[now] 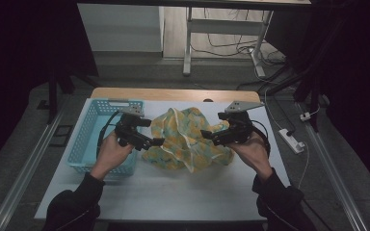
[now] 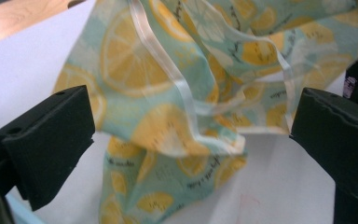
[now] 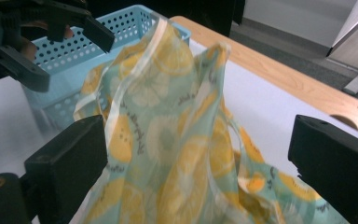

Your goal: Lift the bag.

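Cloth: a thin scarf-like cloth [image 1: 185, 139] printed with yellow lemon slices on pale green, edged with a pale band, lies crumpled in a loose heap near the middle of the tabletop [image 1: 173, 192], with folds standing up from the heap.
Cloth's place: between the two grippers, just right of the basket [image 1: 89, 139] in the high view.
Left gripper: the left gripper [image 1: 158, 141] is held low over the tabletop at the cloth's left edge, pointing toward the cloth.
Left jaws: spread wide; in the left gripper view the cloth [image 2: 182, 107] sits in the gap between them, and neither pad presses on it.
Right gripper: the right gripper [image 1: 206, 134] is at the cloth's right edge, pointing toward the left gripper.
Right jaws: spread wide; in the right gripper view a raised fold of the cloth [image 3: 177, 140] stands between them, close to one pad, not pinched.
Basket: light blue, perforated plastic, on the left part of the tabletop, partly behind the left hand [image 1: 112, 153].
Tabletop: white surface with a wooden strip along the far edge.
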Motion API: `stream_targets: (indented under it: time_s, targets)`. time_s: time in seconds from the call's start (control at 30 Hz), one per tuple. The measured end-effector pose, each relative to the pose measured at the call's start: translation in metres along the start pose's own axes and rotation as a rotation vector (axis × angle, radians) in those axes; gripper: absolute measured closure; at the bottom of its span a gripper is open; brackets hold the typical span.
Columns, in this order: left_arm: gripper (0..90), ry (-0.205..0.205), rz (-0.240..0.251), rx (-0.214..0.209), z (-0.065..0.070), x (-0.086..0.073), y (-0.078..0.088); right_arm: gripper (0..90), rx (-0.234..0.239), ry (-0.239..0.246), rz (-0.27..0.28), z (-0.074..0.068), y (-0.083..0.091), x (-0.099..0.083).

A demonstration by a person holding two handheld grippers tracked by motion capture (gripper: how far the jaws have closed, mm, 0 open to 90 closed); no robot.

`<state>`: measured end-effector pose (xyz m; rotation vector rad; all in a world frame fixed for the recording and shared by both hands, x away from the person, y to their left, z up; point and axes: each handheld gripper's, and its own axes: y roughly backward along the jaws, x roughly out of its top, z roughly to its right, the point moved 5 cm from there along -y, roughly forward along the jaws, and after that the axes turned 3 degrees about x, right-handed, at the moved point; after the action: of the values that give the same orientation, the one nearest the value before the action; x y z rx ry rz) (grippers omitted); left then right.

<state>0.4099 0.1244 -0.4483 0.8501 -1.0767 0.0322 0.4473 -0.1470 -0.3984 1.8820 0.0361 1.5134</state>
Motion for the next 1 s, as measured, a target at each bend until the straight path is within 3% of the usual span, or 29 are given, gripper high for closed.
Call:
stream_targets:
  time_s: [0.33, 0.63, 1.0]
  targets:
    - [0.0, 0.034, 0.008, 0.01, 0.009, -0.03, 0.015, 0.3, -0.014, -0.004, -0.015, -0.006, 0.016, -0.025]
    - [0.0, 0.057, -0.022, 0.066, 0.013, -0.066, 0.027, 0.0, -0.041, -0.019, -0.021, -0.012, 0.029, -0.051]
    - [0.0, 0.111, 0.0, 0.101, 0.019, -0.108, 0.042, 0.0, -0.101, -0.015, -0.02, -0.018, 0.051, -0.085]
